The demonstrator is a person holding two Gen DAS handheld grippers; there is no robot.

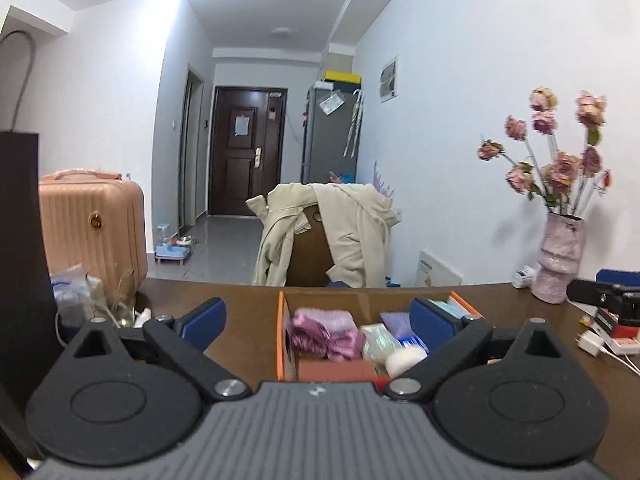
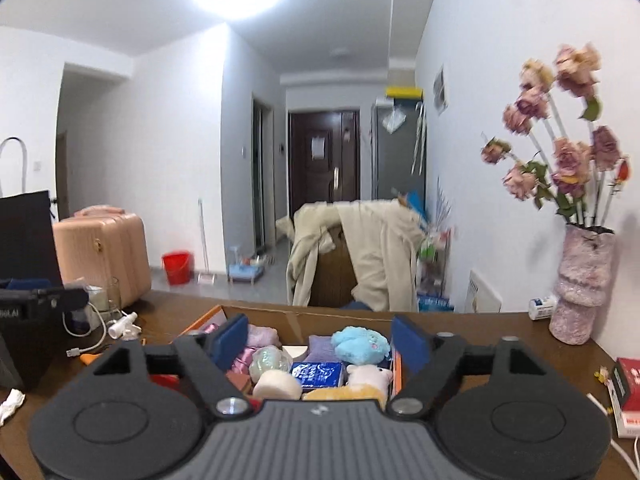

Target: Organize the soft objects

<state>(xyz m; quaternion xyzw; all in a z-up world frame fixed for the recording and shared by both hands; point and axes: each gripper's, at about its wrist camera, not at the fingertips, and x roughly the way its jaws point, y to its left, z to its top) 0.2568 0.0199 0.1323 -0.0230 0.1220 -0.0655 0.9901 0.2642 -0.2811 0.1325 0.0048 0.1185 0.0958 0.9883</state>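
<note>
Both grippers sit nearest the cameras, jaws wide, nothing between the blue pads. Left gripper point(image 1: 318, 320) hovers over the near end of the cardboard box point(image 1: 360, 296); right gripper point(image 2: 320, 340) likewise over the box's near edge. Box stands on the brown table point(image 2: 480, 340), packed with soft items: blue plush point(image 2: 360, 345), pink cloth point(image 1: 320, 332), white roll point(image 2: 277, 385), blue packet point(image 2: 318, 373). Vase of flowers point(image 2: 582, 280) far right, by the wall. Pink suitcase point(image 1: 94, 224) far left.

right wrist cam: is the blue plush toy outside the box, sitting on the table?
No: the blue plush toy lies inside the cardboard box, on top of the other soft items, not on the table.
</note>
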